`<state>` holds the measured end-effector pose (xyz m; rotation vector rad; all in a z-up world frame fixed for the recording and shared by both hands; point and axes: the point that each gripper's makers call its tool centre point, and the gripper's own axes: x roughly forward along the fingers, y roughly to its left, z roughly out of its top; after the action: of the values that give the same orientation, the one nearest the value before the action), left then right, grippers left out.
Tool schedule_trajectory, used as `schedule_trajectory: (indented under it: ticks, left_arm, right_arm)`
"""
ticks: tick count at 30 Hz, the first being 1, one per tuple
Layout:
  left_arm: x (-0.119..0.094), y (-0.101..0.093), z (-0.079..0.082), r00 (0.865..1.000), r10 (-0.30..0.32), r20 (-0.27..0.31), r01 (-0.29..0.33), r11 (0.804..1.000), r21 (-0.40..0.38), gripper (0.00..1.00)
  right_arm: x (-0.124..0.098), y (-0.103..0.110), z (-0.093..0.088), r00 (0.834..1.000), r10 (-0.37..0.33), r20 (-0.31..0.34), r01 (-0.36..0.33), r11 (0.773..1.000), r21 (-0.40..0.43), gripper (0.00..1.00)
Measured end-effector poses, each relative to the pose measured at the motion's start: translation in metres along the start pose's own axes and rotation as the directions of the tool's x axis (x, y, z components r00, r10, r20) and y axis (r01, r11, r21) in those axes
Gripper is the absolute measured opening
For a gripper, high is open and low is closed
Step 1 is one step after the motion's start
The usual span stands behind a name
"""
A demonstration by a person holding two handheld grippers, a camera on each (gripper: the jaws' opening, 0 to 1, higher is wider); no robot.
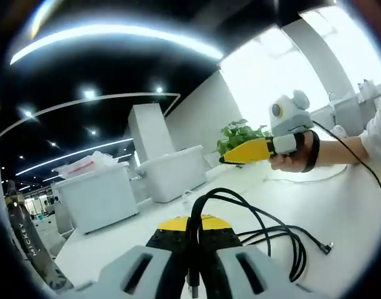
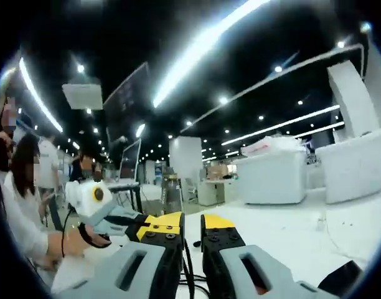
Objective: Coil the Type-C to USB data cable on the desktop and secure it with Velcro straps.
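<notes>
The black data cable [image 1: 265, 233] lies in loose loops on the white desktop [image 1: 346, 199], one plug end [image 1: 328, 248] pointing right. My left gripper [image 1: 192, 233] is shut on a bunch of its strands, which rise between the yellow-tipped jaws. My right gripper [image 1: 231, 158], held by a hand, hovers above the desk beyond the loops, away from the cable. In the right gripper view its jaws [image 2: 192, 229] stand a narrow gap apart, with thin black cable strands [image 2: 188, 265] showing through the gap. The left gripper [image 2: 119, 218] appears there at the left, in a hand.
White storage bins [image 1: 97, 196] [image 1: 175, 171] stand at the desk's far side, with a green plant [image 1: 240, 134] behind. A dark bottle [image 1: 22, 240] stands at the left edge. Several people [image 2: 28, 187] are at the left. Further white bins [image 2: 271, 177] sit ahead.
</notes>
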<state>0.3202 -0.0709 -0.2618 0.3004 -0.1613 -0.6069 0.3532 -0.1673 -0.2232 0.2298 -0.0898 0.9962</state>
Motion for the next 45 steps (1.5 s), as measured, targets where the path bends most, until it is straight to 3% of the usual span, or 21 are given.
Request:
schedule_trajectory:
  ticks: [2,4,5,9,12,15,20,24,29,31,33,34,35,36,40,45]
  left_arm:
    - [-0.004,0.002,0.0,1.0,0.024,0.006,-0.024,1.0,0.001,0.05]
    - [-0.009,0.003,0.009,0.998,0.038,0.041,-0.038,0.999,0.007,0.05]
    - [-0.011,0.003,0.018,0.996,0.039,0.082,-0.039,0.999,-0.003,0.05]
    - [-0.018,0.007,0.032,0.988,0.062,0.138,-0.063,0.998,0.005,0.05]
    - [-0.025,0.011,0.049,0.973,0.066,0.22,-0.053,0.997,-0.064,0.05]
    - [-0.03,0.015,0.056,0.966,0.069,0.248,-0.048,0.995,-0.087,0.05]
    - [-0.032,0.015,0.066,0.955,0.061,0.291,-0.025,0.992,-0.125,0.05]
    - [-0.036,0.012,0.076,0.946,0.051,0.32,-0.021,0.995,-0.096,0.05]
    - [-0.04,0.005,0.088,0.931,0.026,0.363,0.011,0.995,-0.097,0.05]
    - [-0.041,0.003,0.088,0.93,0.02,0.368,0.016,0.996,-0.093,0.05]
    - [-0.041,0.003,0.087,0.931,0.024,0.363,0.014,0.995,-0.1,0.05]
    - [-0.041,0.004,0.084,0.934,0.029,0.357,0.01,0.994,-0.107,0.05]
    - [-0.039,0.005,0.081,0.938,0.032,0.346,0.007,0.994,-0.111,0.05]
    - [-0.037,0.006,0.077,0.943,0.032,0.331,0.007,0.993,-0.116,0.05]
    - [-0.026,0.002,0.06,0.961,0.023,0.274,0.011,0.993,-0.12,0.05]
    - [-0.016,-0.01,0.046,0.977,-0.01,0.211,0.017,0.999,-0.03,0.05]
  right_arm:
    - [-0.006,-0.017,-0.016,0.996,-0.029,-0.088,0.024,0.998,-0.049,0.12]
    - [-0.008,-0.025,-0.044,0.98,-0.026,-0.198,0.012,0.997,-0.075,0.21]
    - [-0.006,-0.024,-0.065,0.966,-0.018,-0.257,0.003,0.998,-0.06,0.23]
    - [-0.004,-0.016,-0.107,0.92,0.031,-0.392,-0.061,0.996,-0.066,0.23]
    - [-0.001,-0.007,-0.115,0.914,0.071,-0.4,-0.083,0.996,-0.013,0.23]
    - [-0.002,-0.01,-0.123,0.902,0.052,-0.429,-0.069,0.997,-0.023,0.23]
    - [0.003,0.0,-0.14,0.872,0.079,-0.484,-0.1,0.995,-0.019,0.22]
    - [0.01,0.013,-0.151,0.846,0.085,-0.526,-0.146,0.986,-0.075,0.21]
    - [0.016,0.005,-0.165,0.81,-0.014,-0.586,-0.152,0.96,-0.233,0.11]
    - [0.02,0.001,-0.161,0.829,-0.046,-0.557,-0.152,0.941,-0.303,0.04]
    - [0.018,0.002,-0.158,0.828,-0.049,-0.559,-0.172,0.926,-0.337,0.03]
    - [0.017,0.003,-0.155,0.832,-0.049,-0.553,-0.165,0.929,-0.331,0.02]
    - [0.02,0.002,-0.14,0.869,-0.048,-0.493,-0.128,0.94,-0.316,0.02]
    - [0.02,0.002,-0.129,0.889,-0.042,-0.456,-0.11,0.947,-0.302,0.02]
    - [0.013,0.003,-0.086,0.948,-0.066,-0.313,-0.04,0.946,-0.321,0.02]
    - [0.003,0.007,-0.048,0.98,-0.095,-0.176,0.027,0.935,-0.354,0.01]
